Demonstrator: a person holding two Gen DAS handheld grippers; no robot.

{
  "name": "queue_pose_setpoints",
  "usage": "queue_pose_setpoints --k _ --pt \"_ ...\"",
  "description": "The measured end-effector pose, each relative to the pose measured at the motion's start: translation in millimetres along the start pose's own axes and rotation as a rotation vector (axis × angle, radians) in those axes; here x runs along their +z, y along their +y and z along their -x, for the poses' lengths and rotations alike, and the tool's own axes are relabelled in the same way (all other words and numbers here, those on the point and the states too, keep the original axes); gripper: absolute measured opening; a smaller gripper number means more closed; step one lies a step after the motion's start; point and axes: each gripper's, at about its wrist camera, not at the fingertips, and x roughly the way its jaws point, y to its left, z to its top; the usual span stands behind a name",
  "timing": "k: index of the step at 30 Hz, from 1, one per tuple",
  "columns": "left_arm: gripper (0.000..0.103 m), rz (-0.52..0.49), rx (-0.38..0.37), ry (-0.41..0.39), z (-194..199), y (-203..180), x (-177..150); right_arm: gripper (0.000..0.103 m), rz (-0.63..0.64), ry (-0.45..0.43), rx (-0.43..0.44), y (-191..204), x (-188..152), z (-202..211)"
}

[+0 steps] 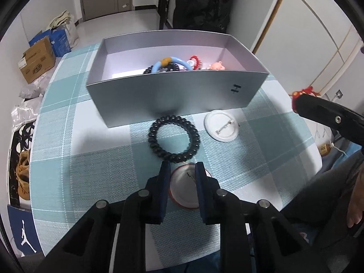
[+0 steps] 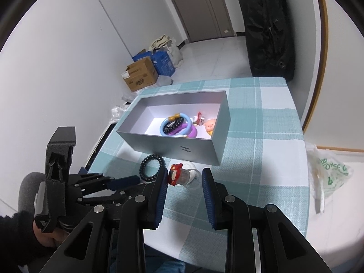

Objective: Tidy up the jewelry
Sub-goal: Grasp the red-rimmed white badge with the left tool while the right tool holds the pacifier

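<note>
A grey open box [image 1: 173, 95] stands on the checked tablecloth and holds a blue ring, dark beads, a red charm and a pink pig figure [image 2: 210, 125]. In front of it lie a black beaded bracelet [image 1: 173, 138] and a white pin badge [image 1: 221, 125], back side up. My left gripper [image 1: 182, 170] is open, its fingers either side of a red-rimmed badge [image 1: 184, 187] on the cloth. My right gripper [image 2: 184, 175] is open above the table, with a small red charm [image 2: 174, 174] stuck against its left finger. The red charm also shows at the right gripper's tip in the left wrist view [image 1: 303, 93].
The table's right edge [image 2: 302, 136] and near edge are close. Cardboard boxes [image 2: 141, 74] and bags sit on the floor at the left. A black bag [image 2: 266, 25] stands by the far wall. A plastic bag [image 2: 327, 173] hangs off the right side.
</note>
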Motion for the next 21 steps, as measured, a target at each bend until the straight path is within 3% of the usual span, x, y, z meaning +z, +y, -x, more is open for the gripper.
queue_pose_setpoints --k 14,15,21 --pt "0.015 0.020 -0.066 -0.043 20.4 1.1 6.4 0.029 0.003 -0.009 -0.003 2.2 0.1 0.7" --pt "0.000 0.022 -0.071 -0.052 22.5 0.9 7.8 0.029 0.004 -0.012 -0.001 2.5 0.2 1.6" --pt "0.000 0.017 -0.088 -0.081 26.4 -2.6 15.9 0.029 -0.005 -0.026 0.007 1.9 2.7 4.9"
